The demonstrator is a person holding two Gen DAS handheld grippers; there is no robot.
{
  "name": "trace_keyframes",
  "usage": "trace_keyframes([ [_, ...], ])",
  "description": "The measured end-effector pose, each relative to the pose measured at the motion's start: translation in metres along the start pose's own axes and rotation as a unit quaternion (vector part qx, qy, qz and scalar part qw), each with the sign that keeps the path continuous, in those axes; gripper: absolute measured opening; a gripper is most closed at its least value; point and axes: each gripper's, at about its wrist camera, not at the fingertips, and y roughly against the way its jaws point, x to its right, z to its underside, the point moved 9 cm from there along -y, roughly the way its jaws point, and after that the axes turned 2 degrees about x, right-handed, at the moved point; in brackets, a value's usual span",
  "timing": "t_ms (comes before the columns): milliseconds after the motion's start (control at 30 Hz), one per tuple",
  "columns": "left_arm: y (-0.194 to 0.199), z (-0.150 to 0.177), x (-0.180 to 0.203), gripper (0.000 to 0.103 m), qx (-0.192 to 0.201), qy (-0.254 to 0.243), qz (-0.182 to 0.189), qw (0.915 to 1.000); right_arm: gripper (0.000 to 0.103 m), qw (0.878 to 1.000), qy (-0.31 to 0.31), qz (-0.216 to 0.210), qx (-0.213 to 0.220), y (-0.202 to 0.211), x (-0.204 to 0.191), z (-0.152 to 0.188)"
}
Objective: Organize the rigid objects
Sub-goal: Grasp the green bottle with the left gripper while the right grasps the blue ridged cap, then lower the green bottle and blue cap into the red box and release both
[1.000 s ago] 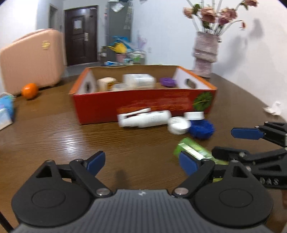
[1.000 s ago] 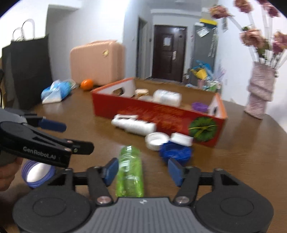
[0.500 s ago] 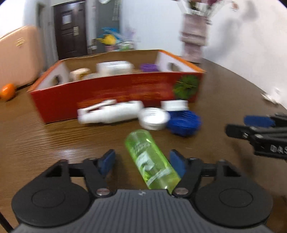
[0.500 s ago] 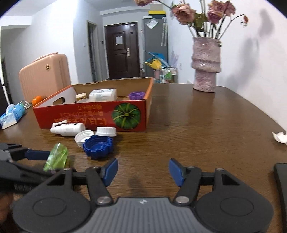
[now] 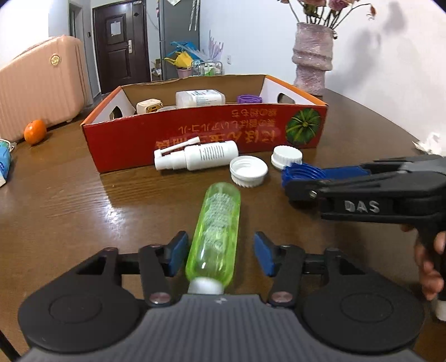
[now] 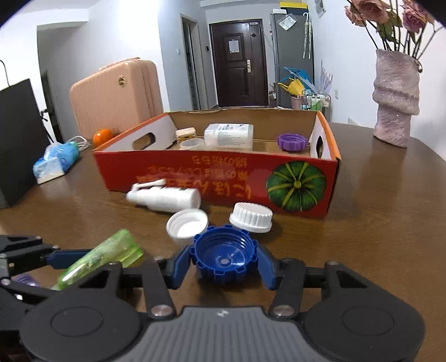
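Green bottle (image 5: pixel 216 231) between wide left jaws, blue cap (image 6: pixel 224 257) gripped by right jaws, clearest from right wrist

1. A brown wooden table (image 5: pixel 69 200) is carrying everything and serving here as the landmark.
2. A textured pink vase (image 6: pixel 395 97) holding dried roses (image 6: pixel 365 12) is standing at the table's far right edge.
3. An orange (image 5: pixel 34 131) is lying at the table's far left edge.
4. A blue tissue pack (image 6: pixel 55 161) is lying on the table near that orange.
5. A pink hard-shell suitcase (image 6: pixel 117 97) is standing on the floor beyond the table's left side.
6. A dark door (image 6: pixel 237 61) is standing closed well behind the table.
7. A grey refrigerator (image 6: pixel 292 53) is standing beside that door.
8. A crumpled white paper (image 5: pixel 429 143) is lying at the table's right edge.
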Motion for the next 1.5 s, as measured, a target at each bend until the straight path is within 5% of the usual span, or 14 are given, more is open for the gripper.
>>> trace_keyframes([
  [267,0.016,0.008,0.011,0.031,-0.004,0.006,0.023,0.9997,0.051,1.0,-0.013,0.004,-0.002,0.059,-0.008,0.044],
  [567,0.037,-0.006,0.022,0.031,0.038,-0.012,0.023,0.9989,0.051,1.0,-0.013,0.009,0.017,0.081,-0.01,0.045],
  [733,0.04,-0.025,0.018,0.031,0.023,0.015,0.066,0.9974,0.051,0.999,-0.009,0.01,0.031,0.083,-0.008,0.028],
  [900,0.034,-0.095,0.005,0.031,0.036,0.025,0.123,0.9914,0.051,0.997,0.043,0.012,0.067,0.079,-0.002,-0.035],
  [1000,0.005,-0.142,-0.013,0.031,0.049,0.003,0.097,0.9941,0.051,0.996,0.052,0.004,0.075,0.054,0.008,-0.081],
  [1167,-0.077,-0.178,-0.048,0.031,0.002,-0.014,0.065,0.9978,0.051,0.999,-0.003,-0.015,0.039,-0.021,0.04,-0.129],
  [1367,-0.148,-0.176,-0.06,0.032,-0.024,-0.146,0.051,0.9877,0.051,1.0,0.007,-0.003,-0.003,-0.094,0.053,-0.147],
  [1500,-0.165,-0.167,-0.07,0.036,-0.034,-0.15,0.075,0.9853,0.052,0.999,0.01,-0.02,-0.024,-0.127,0.041,-0.146],
])
